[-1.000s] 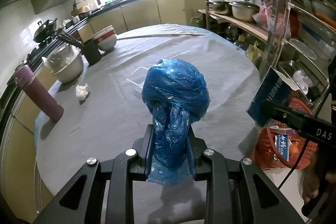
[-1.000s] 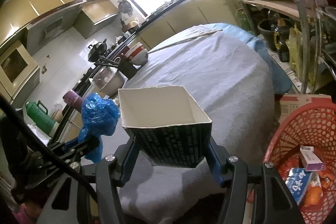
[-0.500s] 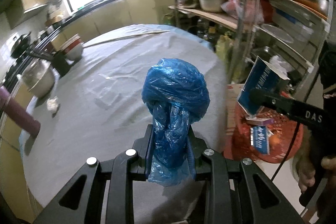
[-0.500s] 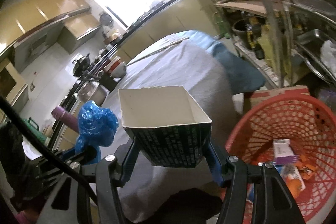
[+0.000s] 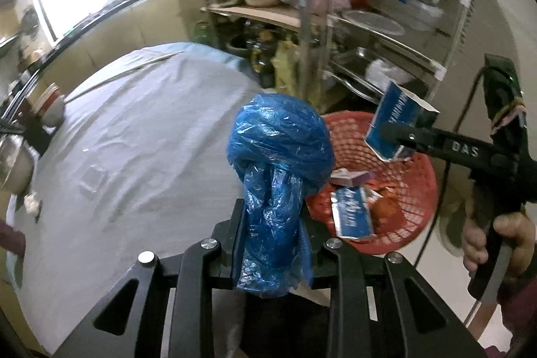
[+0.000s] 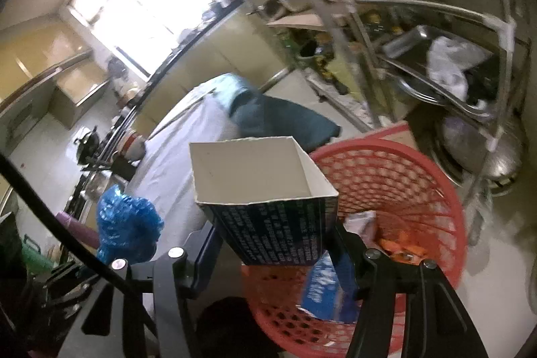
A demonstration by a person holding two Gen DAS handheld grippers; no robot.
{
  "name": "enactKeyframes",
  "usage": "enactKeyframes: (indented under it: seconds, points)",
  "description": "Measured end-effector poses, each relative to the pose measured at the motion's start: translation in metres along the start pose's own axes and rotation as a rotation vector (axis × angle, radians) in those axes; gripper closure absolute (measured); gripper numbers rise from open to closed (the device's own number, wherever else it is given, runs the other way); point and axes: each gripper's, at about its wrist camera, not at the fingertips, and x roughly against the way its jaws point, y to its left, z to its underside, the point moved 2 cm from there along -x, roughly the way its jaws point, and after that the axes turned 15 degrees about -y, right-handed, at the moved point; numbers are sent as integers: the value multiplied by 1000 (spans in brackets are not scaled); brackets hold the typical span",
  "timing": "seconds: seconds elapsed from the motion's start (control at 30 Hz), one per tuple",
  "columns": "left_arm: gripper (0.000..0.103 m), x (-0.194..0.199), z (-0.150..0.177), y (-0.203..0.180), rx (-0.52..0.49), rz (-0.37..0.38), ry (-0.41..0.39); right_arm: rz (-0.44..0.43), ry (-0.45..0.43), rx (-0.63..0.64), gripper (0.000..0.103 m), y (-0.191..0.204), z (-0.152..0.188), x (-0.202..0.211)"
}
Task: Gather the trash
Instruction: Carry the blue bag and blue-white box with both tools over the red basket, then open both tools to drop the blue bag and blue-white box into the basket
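Two claws, each carrying one piece of trash. The left claw [image 5: 272, 240] pinches one knotted, crinkled blue plastic bag [image 5: 280, 150] beside the desk [image 5: 134, 130]; the right claw [image 6: 273, 244] clamps one open-topped blue carton [image 6: 268, 190] above one red basket [image 6: 419, 190].

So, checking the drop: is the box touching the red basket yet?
Apart. The left wrist view shows the box held in the right gripper, in the air above the basket.
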Motion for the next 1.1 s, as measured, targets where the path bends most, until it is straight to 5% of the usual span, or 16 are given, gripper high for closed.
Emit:
enactKeyframes:
  seconds: [0.57, 0.73, 1.1]
  points:
    - [68, -48, -1, -68, -52, 200, 98, 125, 45, -98, 39, -69, 12, 18]
    - [47, -46, -7, -68, -49, 198, 66, 117, 33, -126, 36, -74, 7, 24]
    - [46, -29, 0, -15, 62, 109, 50, 92, 8, -81, 36, -50, 0, 22]
